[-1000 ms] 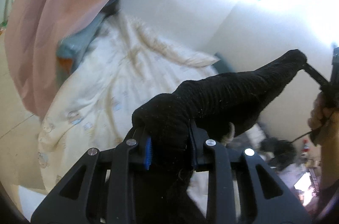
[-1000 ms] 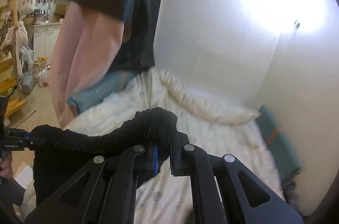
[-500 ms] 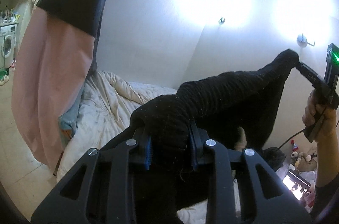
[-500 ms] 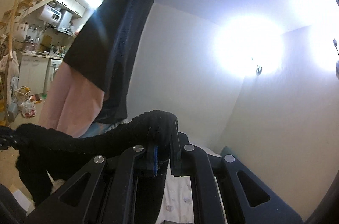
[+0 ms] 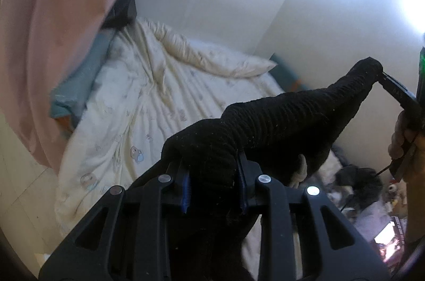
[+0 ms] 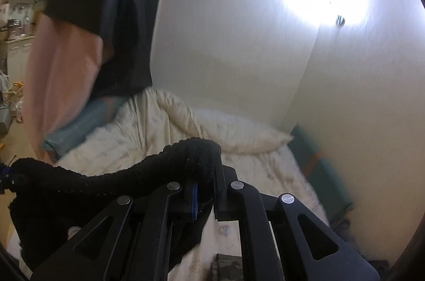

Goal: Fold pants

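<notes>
Pants [image 5: 279, 121], black ribbed knit, hang stretched in the air above the bed [image 5: 159, 100], lower centre to right of frame. Left hand-held gripper [image 5: 212, 182] pinches one waistband bunch, right hand-held gripper [image 6: 205, 190] pinches the other. Keep the band taut and level while lowering. Versus half a second back: view tipped down, more bed showing.

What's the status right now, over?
Left gripper and right gripper both shut on black ribbed knit pants. Pants stretched between them above cream quilted bedspread. Nothing in the way.
</notes>
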The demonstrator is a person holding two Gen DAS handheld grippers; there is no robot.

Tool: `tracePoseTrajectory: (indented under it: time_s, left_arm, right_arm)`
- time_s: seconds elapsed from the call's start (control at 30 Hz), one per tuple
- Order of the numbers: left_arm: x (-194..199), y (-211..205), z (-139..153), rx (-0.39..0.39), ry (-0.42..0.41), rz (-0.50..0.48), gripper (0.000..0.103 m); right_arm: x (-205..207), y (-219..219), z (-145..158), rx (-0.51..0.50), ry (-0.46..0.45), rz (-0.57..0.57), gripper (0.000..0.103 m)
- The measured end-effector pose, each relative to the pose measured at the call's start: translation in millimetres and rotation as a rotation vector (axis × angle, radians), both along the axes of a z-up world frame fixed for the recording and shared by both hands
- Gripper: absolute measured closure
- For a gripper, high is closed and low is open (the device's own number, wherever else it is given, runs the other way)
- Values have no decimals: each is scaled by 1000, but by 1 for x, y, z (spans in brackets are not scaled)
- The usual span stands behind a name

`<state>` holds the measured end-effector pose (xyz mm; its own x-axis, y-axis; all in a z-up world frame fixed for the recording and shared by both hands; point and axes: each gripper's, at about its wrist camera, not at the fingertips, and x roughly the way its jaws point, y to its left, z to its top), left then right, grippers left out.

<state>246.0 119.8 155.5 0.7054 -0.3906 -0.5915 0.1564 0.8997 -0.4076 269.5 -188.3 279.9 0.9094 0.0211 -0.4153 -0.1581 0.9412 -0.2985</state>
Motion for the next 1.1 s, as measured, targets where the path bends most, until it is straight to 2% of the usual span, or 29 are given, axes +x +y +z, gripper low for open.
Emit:
tracePoseTrajectory:
  time_s: [0.1,0.17,0.4,0.53,0.57,0.63,0.73,0.77,0.8,0.83,0.87,0.9,0.97,1.03,1.1]
  left_arm:
    - [58,1,-31,40,3,23,79]
    - [96,5,-44,30,21,47,79]
    - [238,10,-76,155,6,106,79]
    - [285,21,-94,147,29,159,79]
    - [296,24,-102,156,43,166,79]
    - [318,24,-129,224,79,173,77]
    - [333,21,-171,290,131,176,74]
    - [337,19,-179,302,136,174,69]
    - [339,12,-190,356,151,172,53]
    - [338,9,-192,393,152,177,44]
    - [338,3,-195,433,153,184,23]
    - [336,-1,-195,446,151,181,9]
    - [326,-4,-188,432,136,186,1]
    - [317,-4,-186,429,123,165,1]
    - [310,-1,-187,462,133,183,1]
  right_arm:
    - [62,-3,-38,1,27,-42,96]
    - [114,-1,-62,11,49,-75,96]
    - [288,26,-94,-81,44,-221,96]
    - [349,59,-125,-190,-15,-244,96]
    - [363,61,-138,-201,0,-249,96]
    - [385,68,-169,-201,39,-246,96]
    - [402,75,-216,-224,103,-242,95]
    - [407,74,-233,-206,140,-240,94]
    - [412,73,-245,-196,175,-255,94]
    - [418,70,-260,-169,238,-291,88]
    - [424,69,-271,-138,299,-314,73]
    - [430,71,-283,-119,379,-304,46]
    - [425,79,-294,-157,388,-266,11]
    - [414,83,-296,-185,361,-231,11]
    - [408,78,-299,-162,385,-212,11]
